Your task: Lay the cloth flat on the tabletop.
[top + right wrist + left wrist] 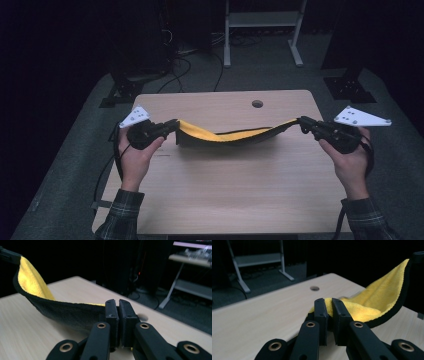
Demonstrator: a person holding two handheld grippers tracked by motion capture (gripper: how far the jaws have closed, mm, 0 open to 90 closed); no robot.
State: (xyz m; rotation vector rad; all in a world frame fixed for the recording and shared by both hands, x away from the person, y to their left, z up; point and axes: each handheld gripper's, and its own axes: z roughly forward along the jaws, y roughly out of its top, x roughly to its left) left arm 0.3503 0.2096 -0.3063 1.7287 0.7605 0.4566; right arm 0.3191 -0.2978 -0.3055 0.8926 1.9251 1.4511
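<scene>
A cloth [227,135], yellow on one face and dark grey on the other with a black hem, hangs in a sagging arc above the wooden table [225,200]. My left gripper [175,125] is shut on its left end, and my right gripper [301,122] is shut on its right end. In the left gripper view the yellow cloth [372,300] is pinched between the jaws of the left gripper [329,302] and rises to the upper right. In the right gripper view the dark side of the cloth [67,312] runs from the right gripper [117,303] up to the left.
A round cable hole [257,104] sits near the table's far edge. Beyond the table stand a light metal frame [262,30] and dark stands [127,85] on a grey floor. Cables trail from both grippers off the table's sides.
</scene>
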